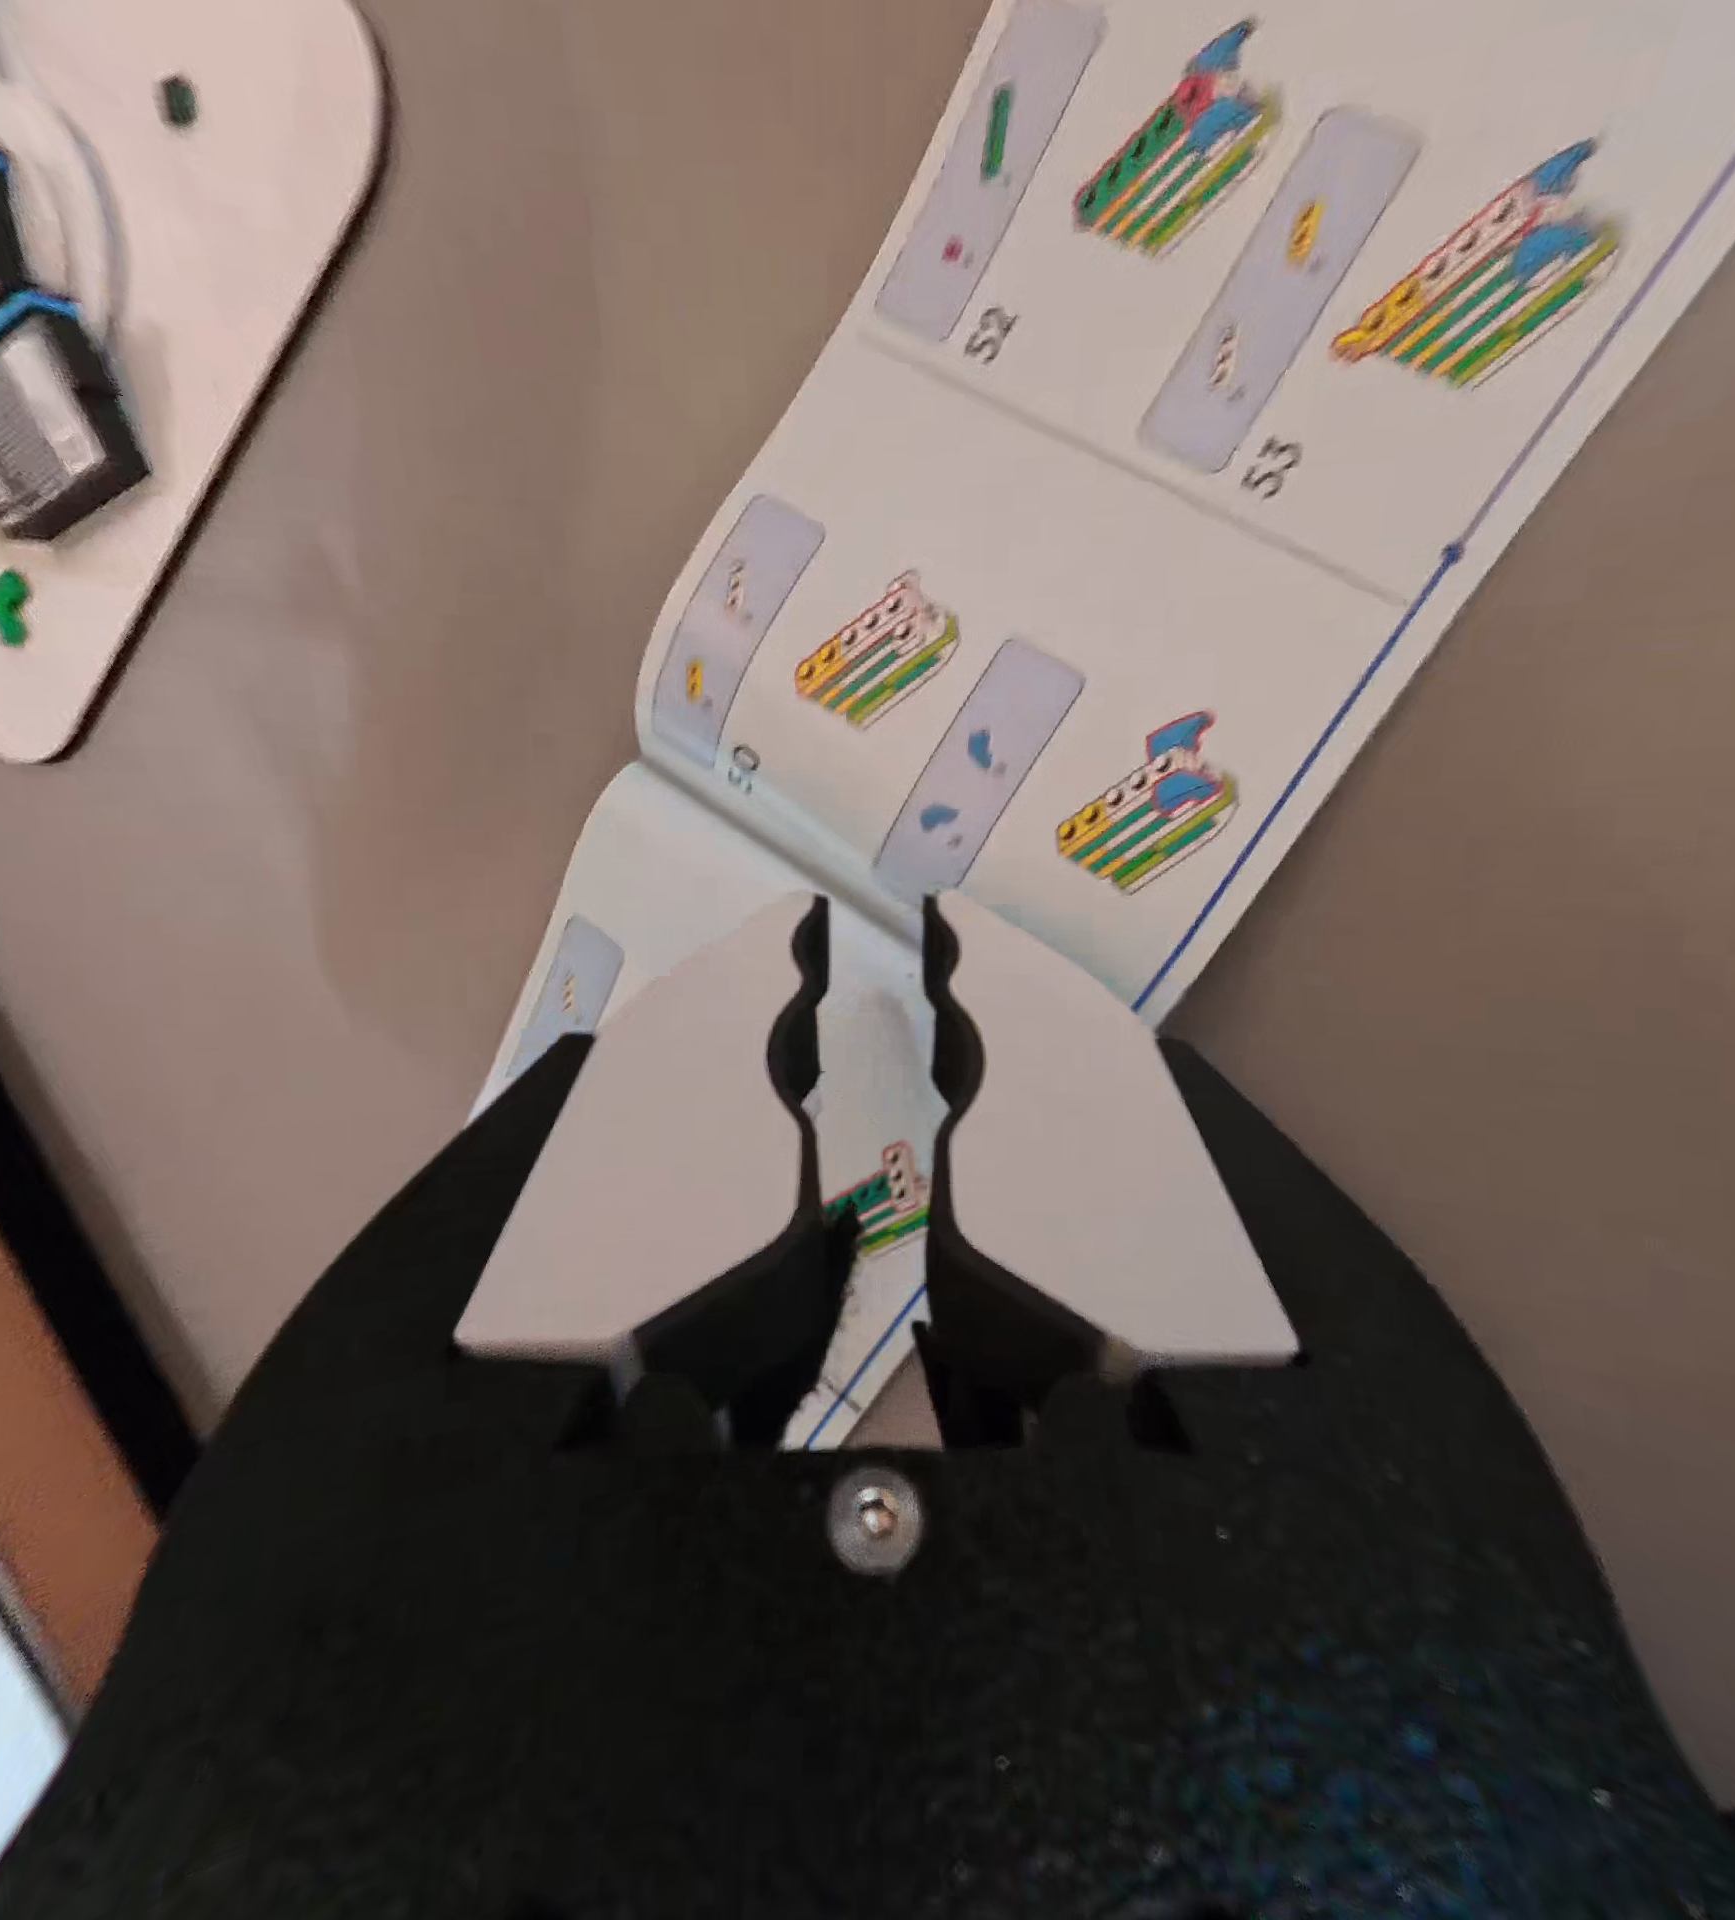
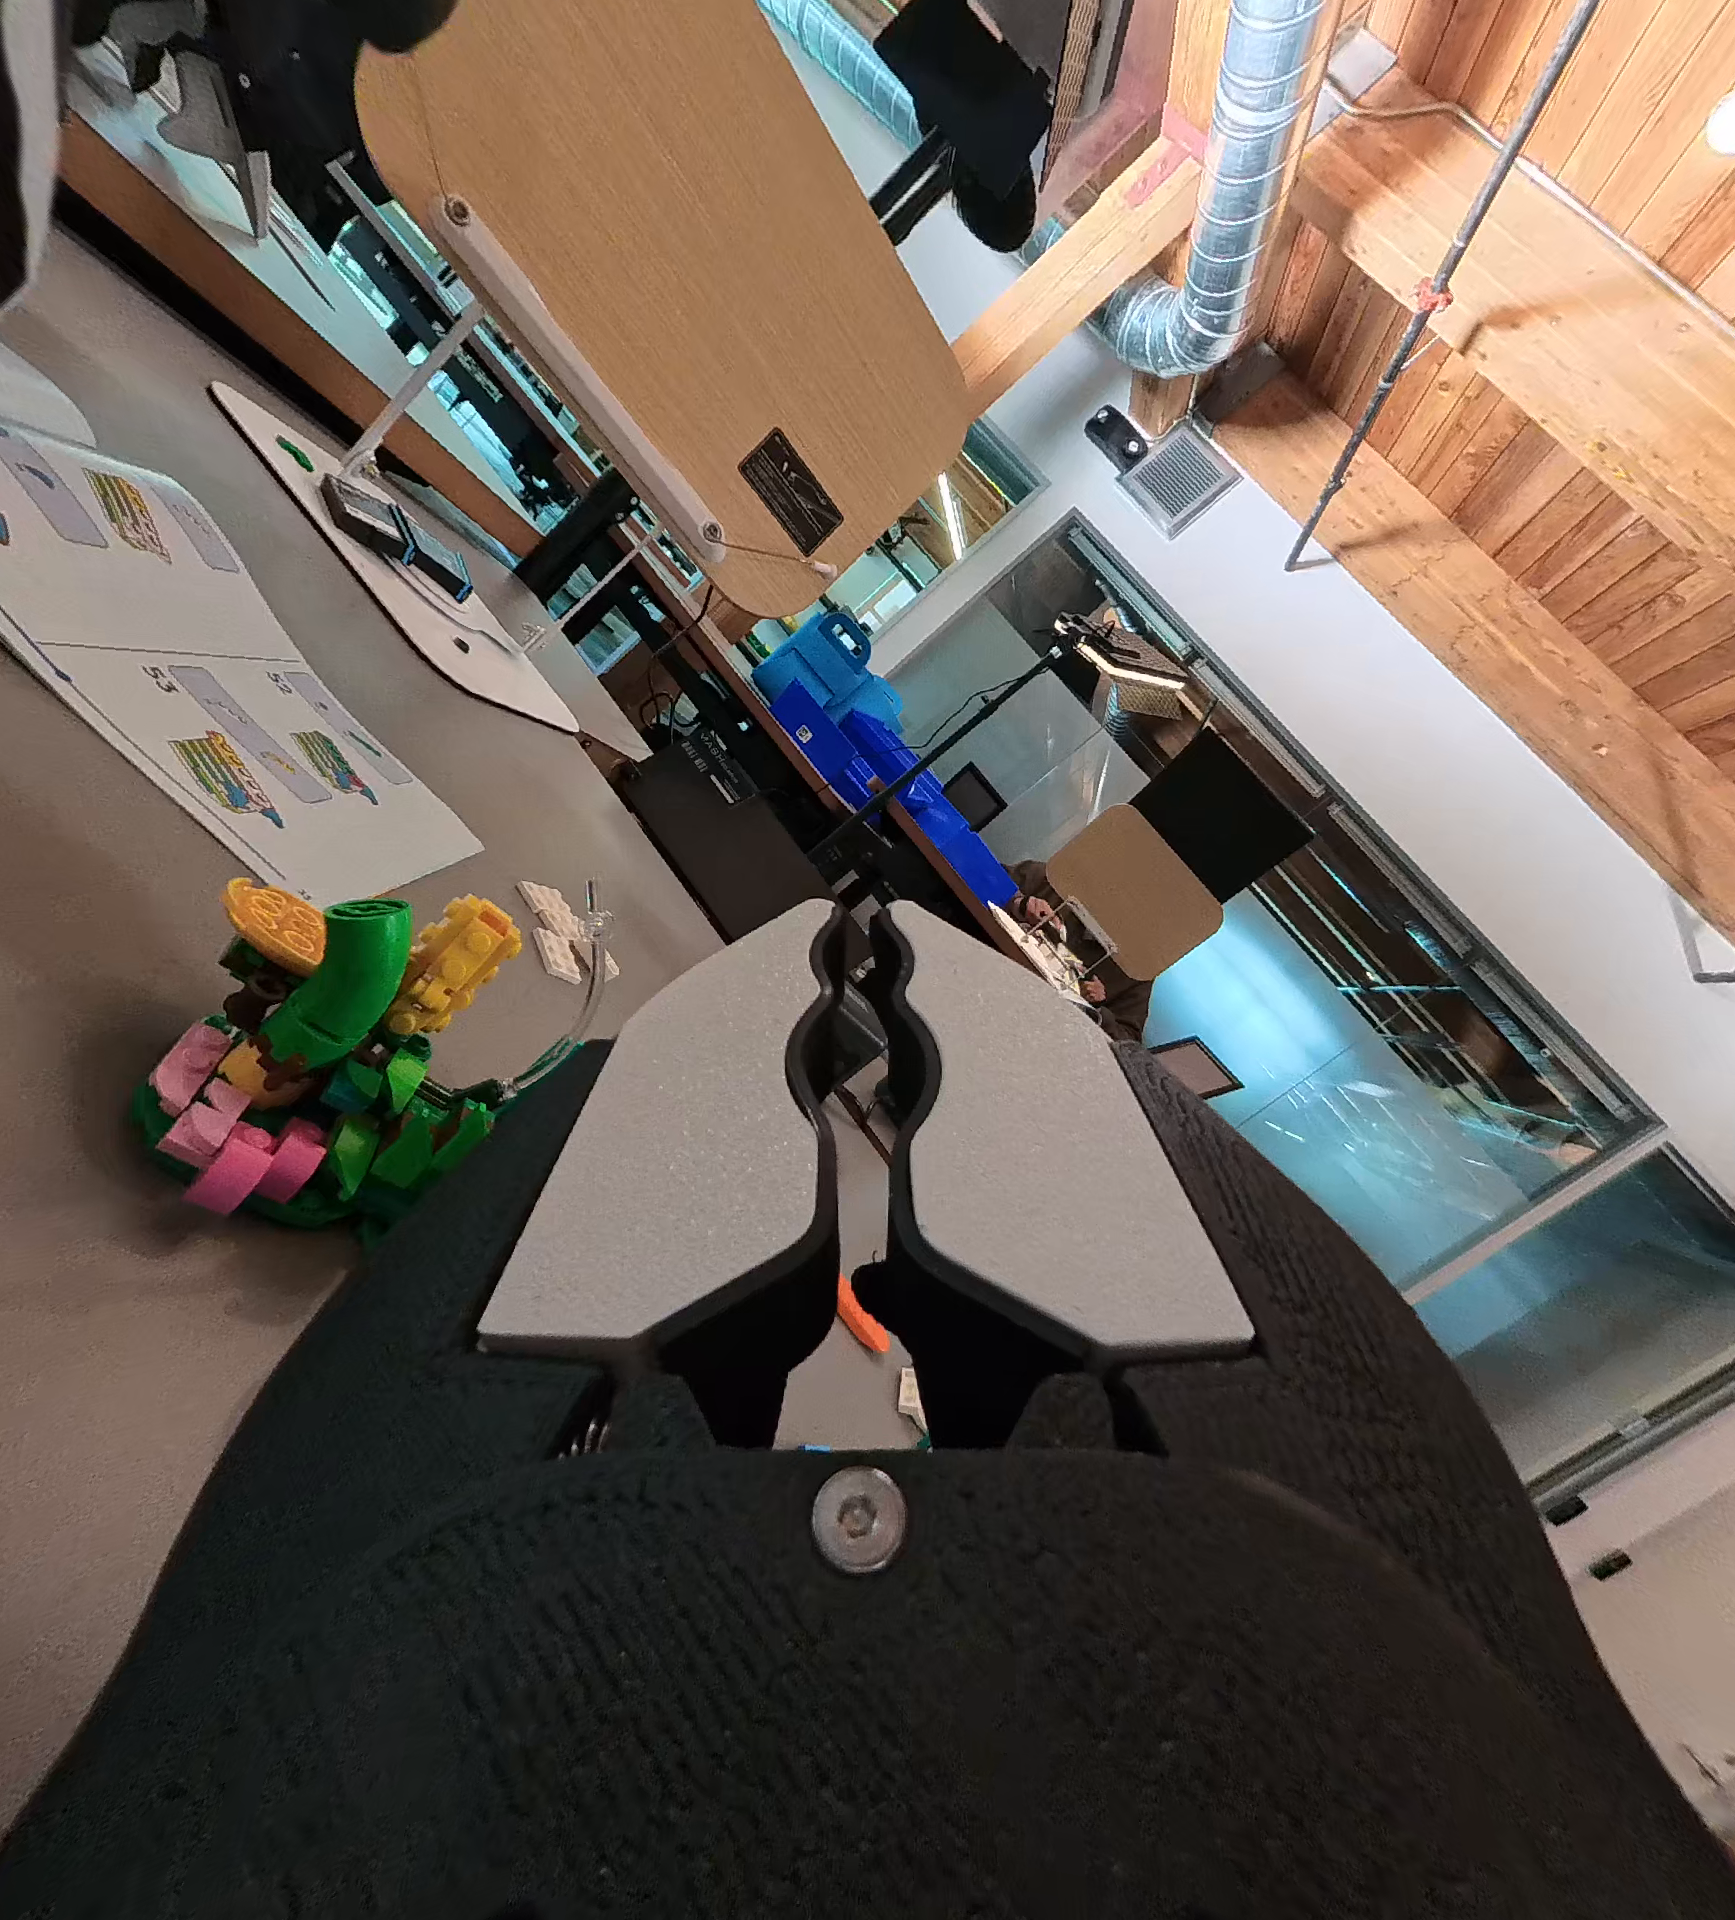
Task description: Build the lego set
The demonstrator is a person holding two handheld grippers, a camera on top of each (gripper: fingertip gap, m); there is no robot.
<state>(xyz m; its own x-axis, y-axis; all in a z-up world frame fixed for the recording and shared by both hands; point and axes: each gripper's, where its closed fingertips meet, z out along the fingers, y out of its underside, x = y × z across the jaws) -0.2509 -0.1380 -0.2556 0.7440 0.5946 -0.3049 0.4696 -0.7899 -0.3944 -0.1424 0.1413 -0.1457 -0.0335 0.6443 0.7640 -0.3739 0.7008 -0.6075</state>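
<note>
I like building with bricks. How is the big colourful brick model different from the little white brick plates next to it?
The brick model is built up tall from many joined pieces; the white plates lie flat and loose on the grey table.
The model mixes green, pink, yellow and orange; the plates are plain white.
The model looks much bigger than the plates.
Both are studded toy bricks on the same table, near the open instruction booklet.
</note>
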